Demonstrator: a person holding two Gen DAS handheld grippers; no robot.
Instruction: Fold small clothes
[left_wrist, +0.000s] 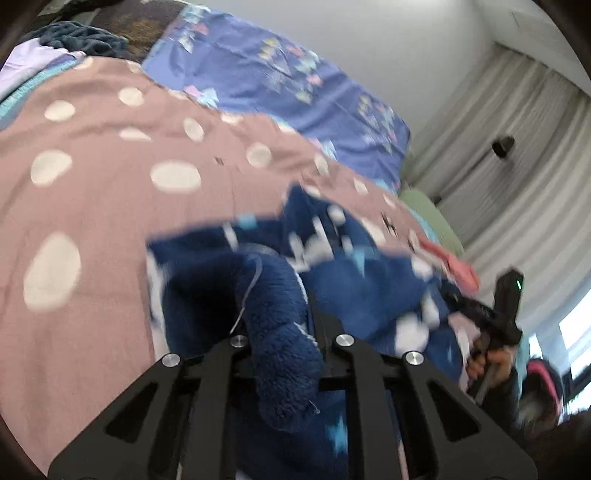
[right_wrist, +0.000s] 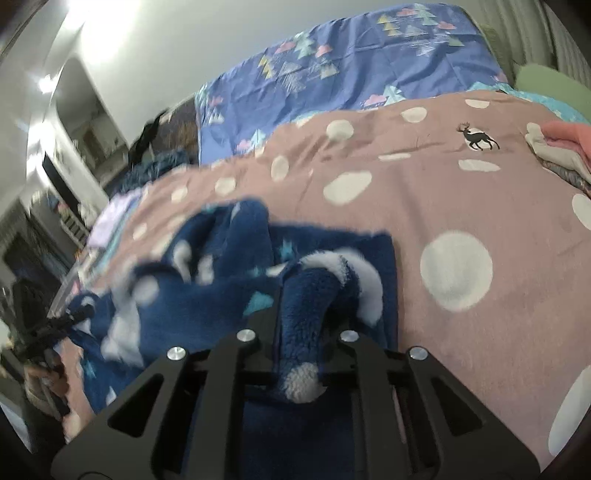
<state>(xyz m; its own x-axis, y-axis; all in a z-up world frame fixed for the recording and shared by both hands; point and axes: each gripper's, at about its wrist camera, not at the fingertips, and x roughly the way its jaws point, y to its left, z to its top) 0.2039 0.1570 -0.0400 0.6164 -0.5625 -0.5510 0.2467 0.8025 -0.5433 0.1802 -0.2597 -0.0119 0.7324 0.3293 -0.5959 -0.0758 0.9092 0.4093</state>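
This is a bedroom in a home. A big bed fills the middle of both views, with a pink spotted blanket and a blue sheet with little trees on it. Long pale curtains hang at the right of the left view, beside a bright window.

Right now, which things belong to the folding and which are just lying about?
In the job: navy star-print fleece garment; left gripper and right gripper, both shut on it.
Lying about: pink folded cloth; blue tree-print sheet; dotted pink cover.
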